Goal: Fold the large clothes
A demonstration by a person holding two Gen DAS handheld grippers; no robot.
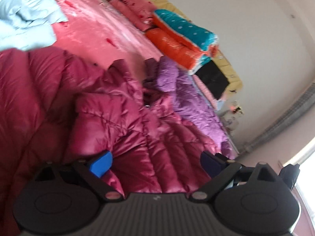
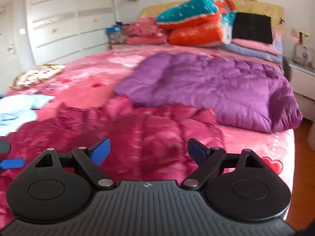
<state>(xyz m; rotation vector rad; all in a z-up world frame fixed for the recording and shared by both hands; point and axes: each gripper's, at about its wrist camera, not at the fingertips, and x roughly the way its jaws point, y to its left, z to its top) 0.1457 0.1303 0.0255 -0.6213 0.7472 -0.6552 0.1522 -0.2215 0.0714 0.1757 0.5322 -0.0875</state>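
Grippers [image 1: 156, 163] [image 2: 148, 151] agape above crimson jacket [image 2: 137, 133], near bed edge [image 2: 283, 157].

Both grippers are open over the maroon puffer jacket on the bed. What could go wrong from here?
The shiny maroon quilted puffer jacket looks slick and puffy, so the open right gripper or left gripper may pinch only one layer and slip. Its far edge touches the purple quilted coat, which could get dragged along.
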